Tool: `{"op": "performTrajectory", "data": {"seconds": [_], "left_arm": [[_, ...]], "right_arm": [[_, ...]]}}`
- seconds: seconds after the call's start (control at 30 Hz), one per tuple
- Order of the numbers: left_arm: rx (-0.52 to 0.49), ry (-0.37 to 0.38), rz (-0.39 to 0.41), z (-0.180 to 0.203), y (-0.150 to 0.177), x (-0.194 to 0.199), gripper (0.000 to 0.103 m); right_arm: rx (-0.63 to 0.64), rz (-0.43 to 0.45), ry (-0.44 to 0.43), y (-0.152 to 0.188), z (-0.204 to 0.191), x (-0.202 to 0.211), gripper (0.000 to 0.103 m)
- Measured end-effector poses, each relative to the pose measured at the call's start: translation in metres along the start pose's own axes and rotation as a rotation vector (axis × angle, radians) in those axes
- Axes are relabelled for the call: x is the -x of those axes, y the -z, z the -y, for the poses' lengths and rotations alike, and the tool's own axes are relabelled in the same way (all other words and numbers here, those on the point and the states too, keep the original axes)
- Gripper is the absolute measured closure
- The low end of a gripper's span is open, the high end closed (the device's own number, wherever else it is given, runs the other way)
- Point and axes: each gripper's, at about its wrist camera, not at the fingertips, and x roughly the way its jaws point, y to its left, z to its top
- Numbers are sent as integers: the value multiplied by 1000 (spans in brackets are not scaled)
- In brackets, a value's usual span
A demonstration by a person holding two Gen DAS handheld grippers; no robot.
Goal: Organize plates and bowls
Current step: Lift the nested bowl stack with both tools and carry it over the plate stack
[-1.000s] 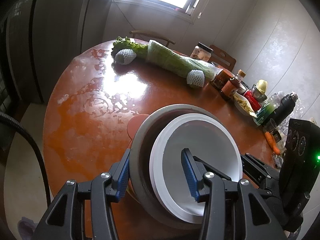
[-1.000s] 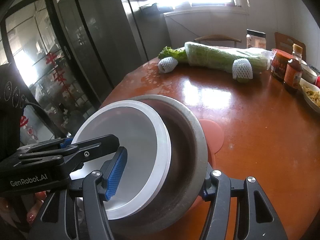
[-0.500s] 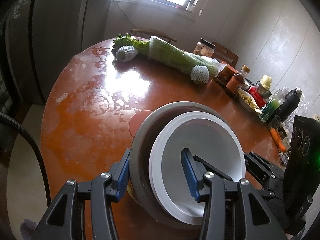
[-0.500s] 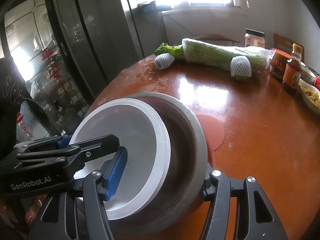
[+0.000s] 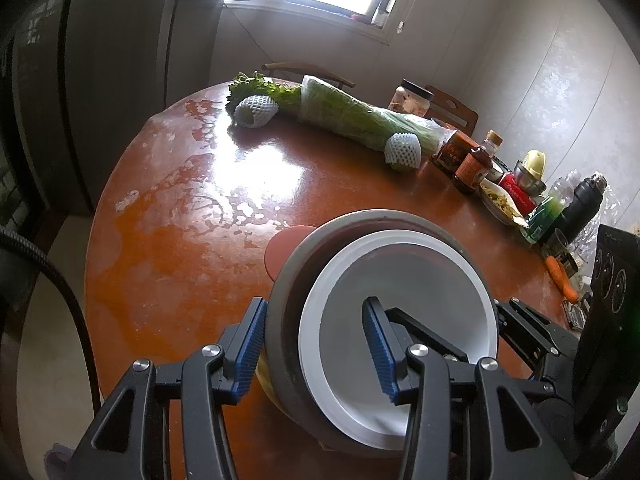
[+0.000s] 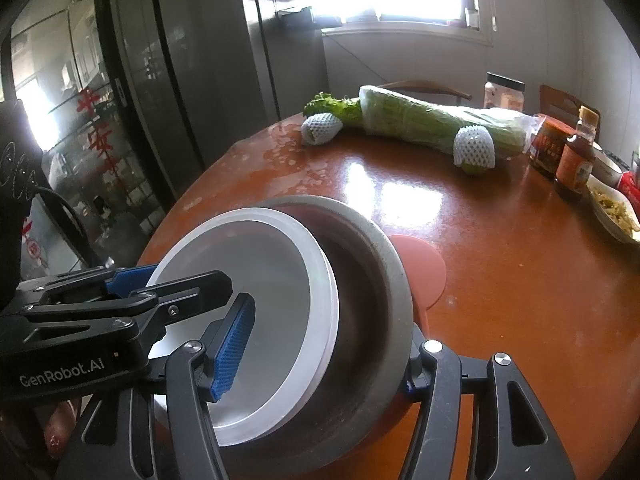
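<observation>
A white bowl (image 5: 404, 304) sits nested inside a larger grey bowl (image 5: 288, 292); both also show in the right wrist view, white (image 6: 272, 280) in grey (image 6: 372, 292). The stack is above a round red-brown table (image 5: 168, 240), over a pink plate (image 5: 282, 246). My left gripper (image 5: 316, 352) is shut on the stack's near rim, one finger outside the grey wall, one inside the white bowl. My right gripper (image 6: 320, 356) is shut on the opposite rim the same way. Something yellow shows under the grey bowl.
Wrapped greens (image 5: 360, 120) and two foam-netted fruits (image 5: 256, 110) lie at the table's far side. Jars, sauce bottles (image 5: 474, 166), a dish of food (image 5: 500, 202), a black flask (image 5: 582, 208) and a carrot line the right edge. Chairs stand behind the table.
Both grippers and the bowl stack have moved together slightly; the far objects sit lower and nearer the centre of view. The grips have not changed.
</observation>
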Motion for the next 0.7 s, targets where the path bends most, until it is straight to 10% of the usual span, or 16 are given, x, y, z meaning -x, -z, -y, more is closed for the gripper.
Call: {"op": "performTrajectory", "data": {"seconds": [0.7], "left_arm": [[-16, -14, 11, 7, 1, 2, 54]], "right_arm": [[54, 36, 64, 3, -4, 10, 37]]}}
